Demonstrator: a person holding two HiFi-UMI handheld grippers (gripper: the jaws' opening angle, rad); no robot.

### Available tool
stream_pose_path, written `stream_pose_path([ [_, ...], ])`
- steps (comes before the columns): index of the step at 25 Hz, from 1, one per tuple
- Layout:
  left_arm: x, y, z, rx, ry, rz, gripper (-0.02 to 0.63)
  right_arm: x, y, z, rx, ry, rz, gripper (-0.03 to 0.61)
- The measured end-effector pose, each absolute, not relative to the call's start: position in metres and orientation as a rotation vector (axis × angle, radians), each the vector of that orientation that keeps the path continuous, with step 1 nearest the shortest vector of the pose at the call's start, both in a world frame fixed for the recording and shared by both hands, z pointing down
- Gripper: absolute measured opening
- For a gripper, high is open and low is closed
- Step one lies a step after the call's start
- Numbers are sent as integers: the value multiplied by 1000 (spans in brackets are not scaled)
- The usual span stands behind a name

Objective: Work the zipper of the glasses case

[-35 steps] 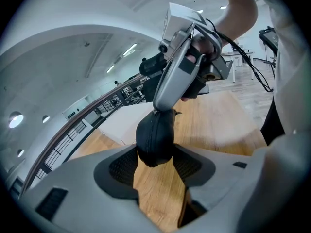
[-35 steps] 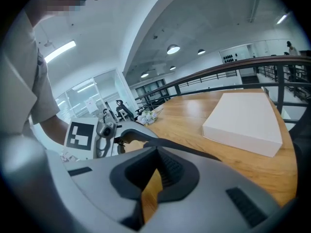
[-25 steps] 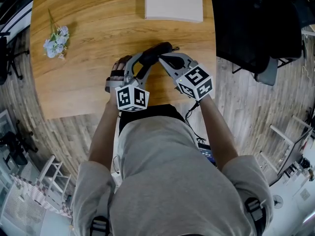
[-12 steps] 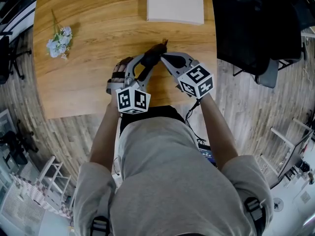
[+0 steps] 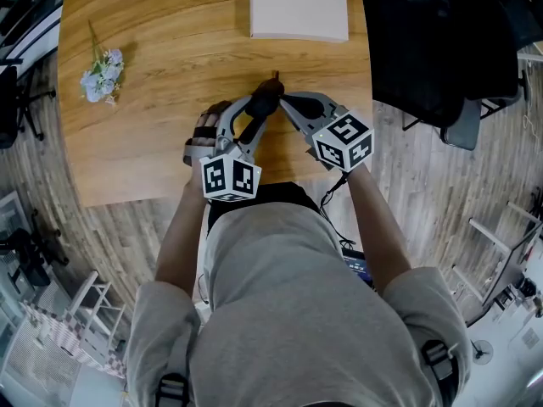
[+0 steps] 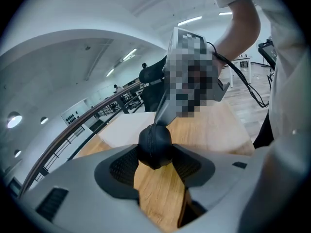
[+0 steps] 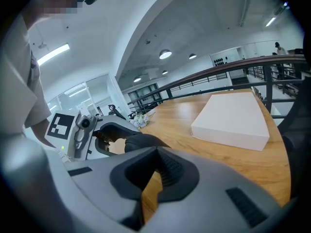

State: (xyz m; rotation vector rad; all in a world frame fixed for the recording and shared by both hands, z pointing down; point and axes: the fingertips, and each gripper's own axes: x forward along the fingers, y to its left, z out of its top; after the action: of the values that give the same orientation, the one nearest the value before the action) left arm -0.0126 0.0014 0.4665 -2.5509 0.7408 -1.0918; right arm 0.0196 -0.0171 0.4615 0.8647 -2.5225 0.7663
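The black glasses case (image 5: 260,103) is held off the wooden table (image 5: 161,134), end-on to my left gripper view, where its zipper seam runs up the rounded end (image 6: 154,144). My left gripper (image 5: 257,110) is shut on the case, a pad pressing each side. My right gripper (image 5: 282,100) is shut, its tips meeting the top of the case at the zipper line, where the zipper pull sits; the pull itself is hidden between the pads. In the right gripper view, the case (image 7: 138,141) and the left gripper (image 7: 104,135) show just past the closed jaws.
A flat white box (image 5: 299,5) lies at the table's far edge. A small bunch of pale flowers (image 5: 102,70) rests at the far left. A black chair (image 5: 441,49) stands off the table's right side. The person's body is against the near edge.
The case has swung from lying stretched toward the right to standing steeper between the left jaws. Both grippers have shifted slightly with it, and their grips look unchanged.
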Motion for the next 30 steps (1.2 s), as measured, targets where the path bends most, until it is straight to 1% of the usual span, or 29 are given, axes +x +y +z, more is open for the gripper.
stream_pose_path([
  [9, -16, -2, 471, -2545, 763, -1103, 233, 14, -9, 447, 812, -2583, 772, 25],
  [15, -18, -3, 463, -2611, 786, -962, 233, 15, -12, 438, 794, -2658, 872, 25],
  [19, -16, -3, 464, -2660, 810, -915, 235, 15, -8, 439, 769, -2656, 880, 25],
  [25, -10, -9, 470, -2689, 781, -906, 265, 15, -4, 442, 734, -2651, 887, 25],
  [30, -12, -12, 479, -2735, 724, -904, 310, 19, -2, 439, 712, -2659, 893, 25],
])
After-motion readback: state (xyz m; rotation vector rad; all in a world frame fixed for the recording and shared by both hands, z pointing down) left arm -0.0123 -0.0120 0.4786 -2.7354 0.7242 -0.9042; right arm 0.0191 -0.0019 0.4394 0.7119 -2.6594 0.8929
